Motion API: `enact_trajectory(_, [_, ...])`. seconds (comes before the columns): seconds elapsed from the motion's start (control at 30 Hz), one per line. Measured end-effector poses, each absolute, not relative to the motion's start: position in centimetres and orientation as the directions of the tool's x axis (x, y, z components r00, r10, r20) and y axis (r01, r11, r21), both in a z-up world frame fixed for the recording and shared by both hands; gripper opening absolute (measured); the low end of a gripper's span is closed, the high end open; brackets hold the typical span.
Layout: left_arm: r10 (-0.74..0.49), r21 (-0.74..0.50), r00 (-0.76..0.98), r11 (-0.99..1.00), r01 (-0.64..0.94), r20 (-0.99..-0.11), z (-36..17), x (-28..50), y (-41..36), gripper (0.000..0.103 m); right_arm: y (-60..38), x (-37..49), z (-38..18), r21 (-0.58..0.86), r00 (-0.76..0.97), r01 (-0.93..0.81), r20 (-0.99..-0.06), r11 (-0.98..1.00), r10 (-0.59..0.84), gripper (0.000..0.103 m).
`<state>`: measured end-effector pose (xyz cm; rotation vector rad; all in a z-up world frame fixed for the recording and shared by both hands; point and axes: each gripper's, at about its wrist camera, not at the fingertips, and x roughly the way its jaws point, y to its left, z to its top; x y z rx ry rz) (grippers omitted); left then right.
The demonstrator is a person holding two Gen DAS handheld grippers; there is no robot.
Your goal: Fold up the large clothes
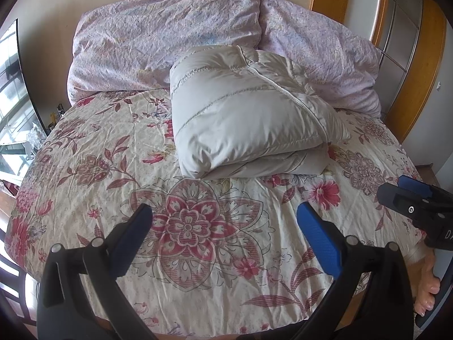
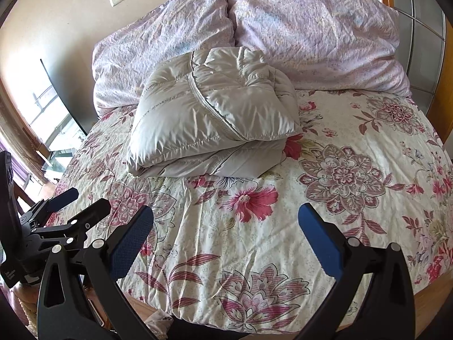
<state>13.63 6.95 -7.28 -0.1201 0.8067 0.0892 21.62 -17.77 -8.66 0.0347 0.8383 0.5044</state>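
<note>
Two grippers, both hanging over the near edge of the bed (image 1: 93, 153), nothing in either. Left gripper (image 1: 223, 221) has its jaws spread wide; right gripper (image 2: 225, 218) the same, jaws well apart. A person's hand (image 1: 427, 286) shows at 4 o'clock in the left view, on the right unit.

Grey puffer jacket (image 2: 215, 113) sits folded into a thick bundle at 12 o'clock from both grippers, on the floral bedspread (image 2: 254, 240), its far side against the two lilac pillows (image 2: 311, 34). Well apart from both grippers.

My read: fold is basically done, only tidying left. Top layer overhangs at 3 o'clock, with a lower layer poking out beneath it. If squaring it up, come in low from both sides, pinch seams rather than the slick shell, and press air out before letting go. Puffy fill will likely spring back, so release slowly.
</note>
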Motion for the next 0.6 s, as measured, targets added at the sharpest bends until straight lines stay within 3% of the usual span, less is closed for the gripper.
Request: enact_trajectory(0.6, [0.034,-0.065,0.693,0.991,-0.117,-0.721,-7.13,13.85,6.62,0.101,-17.63,21.85,-8.63,0.235,0.550,-0.427,-0.699,0.873,0.457,0.102])
